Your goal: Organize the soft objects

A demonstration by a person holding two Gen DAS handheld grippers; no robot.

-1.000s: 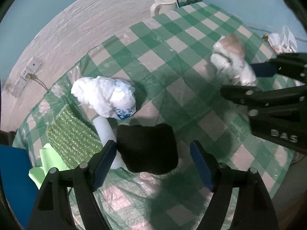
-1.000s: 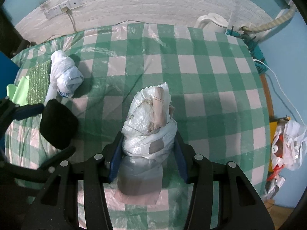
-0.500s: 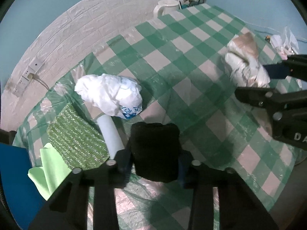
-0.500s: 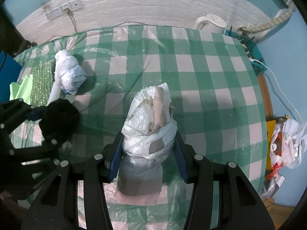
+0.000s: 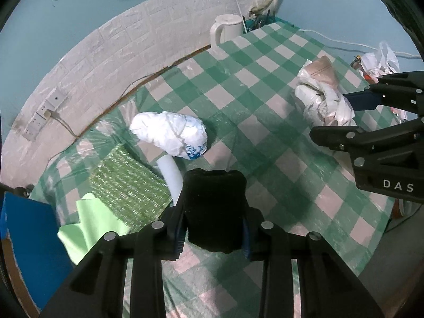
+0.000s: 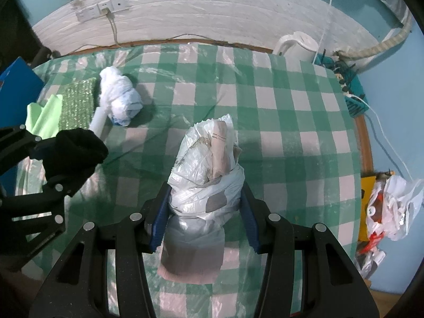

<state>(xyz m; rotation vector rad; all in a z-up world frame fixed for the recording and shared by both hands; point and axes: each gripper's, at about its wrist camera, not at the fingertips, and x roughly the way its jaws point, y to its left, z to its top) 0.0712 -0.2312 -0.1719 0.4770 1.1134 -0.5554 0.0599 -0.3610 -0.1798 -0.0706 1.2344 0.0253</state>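
Observation:
My left gripper (image 5: 213, 220) is shut on a black soft bundle (image 5: 214, 206) and holds it above the green checked tablecloth (image 5: 259, 111); it also shows in the right wrist view (image 6: 74, 151). My right gripper (image 6: 202, 217) is shut on a bundle wrapped in clear plastic bags (image 6: 206, 169), also seen in the left wrist view (image 5: 322, 95). A white bag bundle with blue print (image 5: 172, 135) lies on the cloth, beside a white roll (image 5: 171, 172), a green sparkly cloth (image 5: 124, 182) and a light green cloth (image 5: 87, 230).
A white kettle (image 5: 225, 30) stands at the table's far corner by cables. A blue box (image 5: 23, 235) sits at the left edge. A plastic bag with items (image 6: 392, 206) hangs past the table's right side. A wall socket (image 6: 102, 9) is behind.
My left gripper closed on the black bundle and lifted it off the cloth. My right gripper has stayed shut on the plastic-wrapped bundle, barely moving.

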